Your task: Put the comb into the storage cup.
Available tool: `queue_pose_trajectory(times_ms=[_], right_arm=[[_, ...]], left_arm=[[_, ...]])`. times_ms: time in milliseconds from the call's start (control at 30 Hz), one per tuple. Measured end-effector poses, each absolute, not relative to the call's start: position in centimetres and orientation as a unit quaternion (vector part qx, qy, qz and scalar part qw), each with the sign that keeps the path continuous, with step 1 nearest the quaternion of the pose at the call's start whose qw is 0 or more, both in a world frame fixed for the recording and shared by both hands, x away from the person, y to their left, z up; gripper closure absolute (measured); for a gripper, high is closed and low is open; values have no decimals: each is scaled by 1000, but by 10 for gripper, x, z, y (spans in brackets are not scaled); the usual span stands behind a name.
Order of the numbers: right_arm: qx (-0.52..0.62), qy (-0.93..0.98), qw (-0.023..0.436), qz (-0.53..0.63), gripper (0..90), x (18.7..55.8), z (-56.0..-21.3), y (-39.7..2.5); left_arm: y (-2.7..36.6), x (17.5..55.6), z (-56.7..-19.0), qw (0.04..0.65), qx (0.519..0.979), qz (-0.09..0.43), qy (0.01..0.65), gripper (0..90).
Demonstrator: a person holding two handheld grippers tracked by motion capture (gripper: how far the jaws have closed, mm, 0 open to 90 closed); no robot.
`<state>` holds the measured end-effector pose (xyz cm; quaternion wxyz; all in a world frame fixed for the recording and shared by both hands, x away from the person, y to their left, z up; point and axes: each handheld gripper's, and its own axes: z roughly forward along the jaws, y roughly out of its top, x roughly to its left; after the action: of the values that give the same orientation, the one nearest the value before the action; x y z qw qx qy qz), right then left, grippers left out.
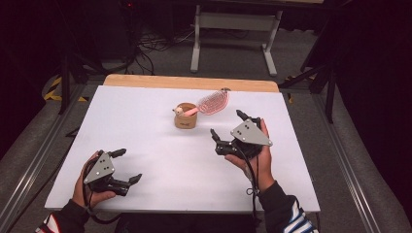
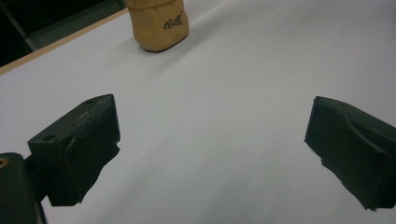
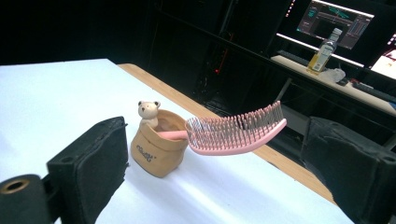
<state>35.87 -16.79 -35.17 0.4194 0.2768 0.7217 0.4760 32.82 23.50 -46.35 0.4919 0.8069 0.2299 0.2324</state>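
High view: the left gripper point(image 1: 127, 166) rests at about 7 o'clock on the white counter point(image 1: 145, 111), fingers point(image 1: 118, 153) spread wide with nothing between them. The right gripper point(image 1: 228, 124) is held at about 4 o'clock, its fingers point(image 1: 241, 114) also apart and empty, aimed toward the middle of the counter. Each is held in a hand, the left hand point(image 1: 90, 191) and right hand point(image 1: 262, 160) coming in from the near edge.

Near the centre, slightly toward 12 o'clock, stands a small tan pouch point(image 1: 185, 116), upright. A pink brush point(image 1: 211, 103) leans out of it, handle inside the pouch, bristle head hanging free toward 2 o'clock, clear of the counter.

In the right gripper view the pouch point(image 3: 156, 149) sits between the two open fingers point(image 3: 91, 163), well ahead of them, with a little bear figure point(image 3: 149, 112) at its rim and the brush point(image 3: 236, 130) reaching out sideways, bristles up. In the left gripper view the pouch point(image 2: 159, 23) stands far beyond the open fingers point(image 2: 79, 144).
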Motion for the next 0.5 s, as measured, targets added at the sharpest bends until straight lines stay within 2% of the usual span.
queue_pose_trajectory(times_ms=[500], right_arm=[[265,731,413,473,81,346,-362,-178]], left_arm=[[235,328,-463,491,808,234,228,42]])
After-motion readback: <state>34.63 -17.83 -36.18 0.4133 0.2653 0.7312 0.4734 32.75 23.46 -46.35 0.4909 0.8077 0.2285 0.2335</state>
